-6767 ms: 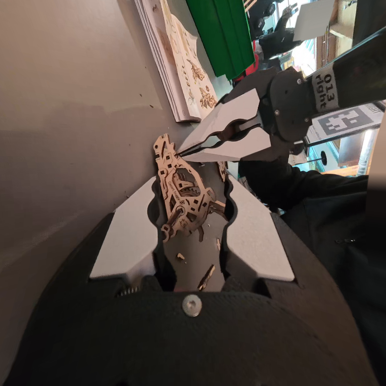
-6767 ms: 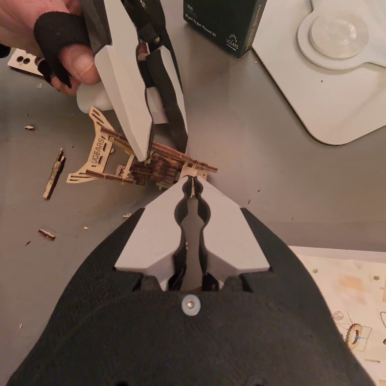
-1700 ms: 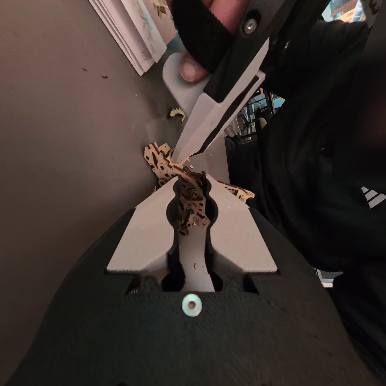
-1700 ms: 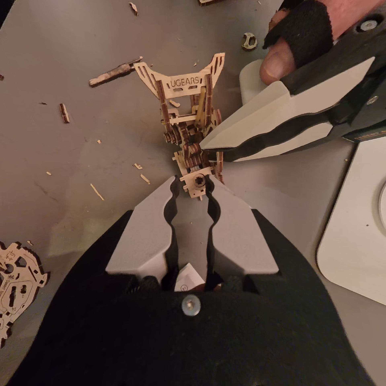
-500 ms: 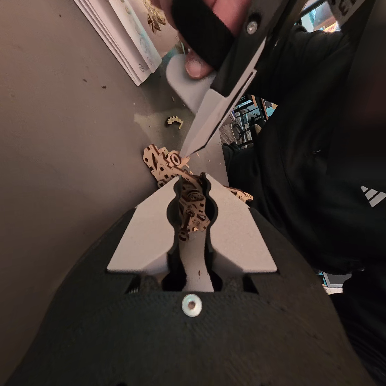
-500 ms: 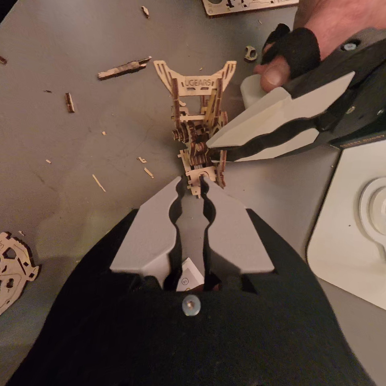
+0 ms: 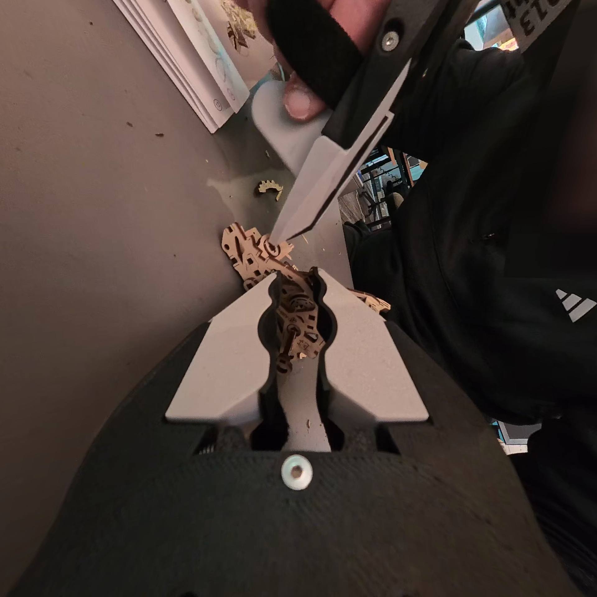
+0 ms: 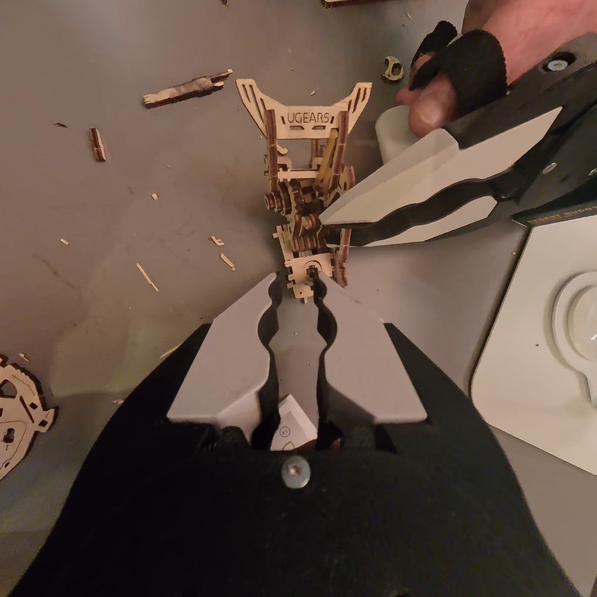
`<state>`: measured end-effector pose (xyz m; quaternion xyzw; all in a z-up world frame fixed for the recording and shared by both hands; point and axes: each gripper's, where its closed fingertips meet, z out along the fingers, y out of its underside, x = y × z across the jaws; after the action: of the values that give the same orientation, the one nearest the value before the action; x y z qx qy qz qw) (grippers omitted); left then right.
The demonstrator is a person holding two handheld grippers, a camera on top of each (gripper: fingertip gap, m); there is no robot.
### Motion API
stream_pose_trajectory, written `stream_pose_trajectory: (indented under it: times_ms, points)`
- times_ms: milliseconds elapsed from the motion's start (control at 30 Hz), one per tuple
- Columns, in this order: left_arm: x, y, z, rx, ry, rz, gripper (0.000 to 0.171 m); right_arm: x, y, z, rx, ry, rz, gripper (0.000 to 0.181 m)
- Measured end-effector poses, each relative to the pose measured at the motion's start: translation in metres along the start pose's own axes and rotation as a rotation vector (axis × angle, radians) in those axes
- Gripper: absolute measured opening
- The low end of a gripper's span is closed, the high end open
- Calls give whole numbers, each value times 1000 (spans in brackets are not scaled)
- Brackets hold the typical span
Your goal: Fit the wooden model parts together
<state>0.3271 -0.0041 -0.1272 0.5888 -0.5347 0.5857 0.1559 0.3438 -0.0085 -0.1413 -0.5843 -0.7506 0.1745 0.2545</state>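
Observation:
A light plywood model with gears [image 8: 303, 206] stands on the grey table [image 8: 129, 193], its lettered end plate farthest from me. My left gripper [image 8: 326, 227] comes in from the right and is shut on the model's geared middle. In the left wrist view the model [image 7: 297, 310] sits between the left gripper's [image 7: 297, 274] fingers. My right gripper [image 8: 298, 277] is closed around the near end plate with its small round peg. In the left wrist view the right gripper's tip [image 7: 277, 239] touches that round peg. Gloved hands hold both grippers.
A stack of instruction booklets [image 7: 193, 64] and a small gear piece [image 7: 269, 189] lie beyond the model. A white board [image 8: 533, 371] is at the right, a punched plywood piece [image 8: 19, 410] at the left. Wood scraps [image 8: 187, 92] and splinters lie about. Less than 4 cm separates the two grippers' tips. It is some 15 cm from my right tips to the punched plywood piece [image 8: 19, 410].
Since 6.8 s ago the model has turned from lying crosswise to pointing away from the right gripper. In the last half second the right gripper has closed in on the near end plate.

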Motion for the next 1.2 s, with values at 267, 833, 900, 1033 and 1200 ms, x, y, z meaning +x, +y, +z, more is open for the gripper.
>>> stream_pose_trajectory:
  times_ms: [267, 833, 900, 1033, 1200]
  points:
    - [-1, 0, 0, -1, -1, -1, 16, 3, -1, 3, 6, 21, -4, 16]
    - [-1, -1, 0, -1, 2, 0, 16, 11, -1, 6, -6, -124, 111, 43]
    - [-1, -1, 0, -1, 2, 1, 16, 9, 2, 10, -32, -143, 104, 40]
    - [-1, -1, 0, -1, 1, 0, 16, 8, 2, 11, -28, -156, 121, 39]
    - [-1, -1, 0, -3, 2, -1, 16, 9, 2, 11, -34, -154, 103, 39]
